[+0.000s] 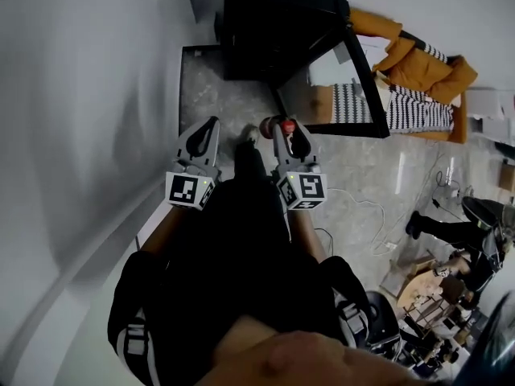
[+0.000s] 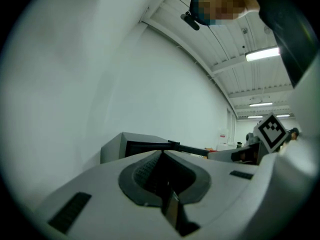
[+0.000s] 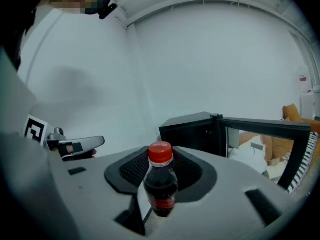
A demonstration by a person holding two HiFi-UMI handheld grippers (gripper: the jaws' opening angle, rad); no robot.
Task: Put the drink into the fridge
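A small cola bottle (image 3: pixel 161 184) with a red cap stands upright between the jaws of my right gripper (image 3: pixel 160 156), which is shut on it. From above, the red cap (image 1: pixel 286 125) peeks out at the tip of the right gripper (image 1: pixel 283 129). My left gripper (image 1: pixel 211 124) rides beside it to the left, jaws together with nothing in them (image 2: pixel 161 153). Ahead on the floor stands a low black fridge (image 1: pixel 273 22) (image 3: pixel 192 131) (image 2: pixel 135 146), its glass door (image 1: pixel 354 79) (image 3: pixel 265 129) swung open to the right. Both grippers are short of it.
A white wall (image 1: pixel 72 119) runs close along the left. An orange jacket (image 1: pixel 418 59) and striped cloth (image 1: pixel 406 107) lie right of the fridge door. White cables (image 1: pixel 378 215) trail on the grey floor; another person (image 1: pixel 463 232) and clutter are at the far right.
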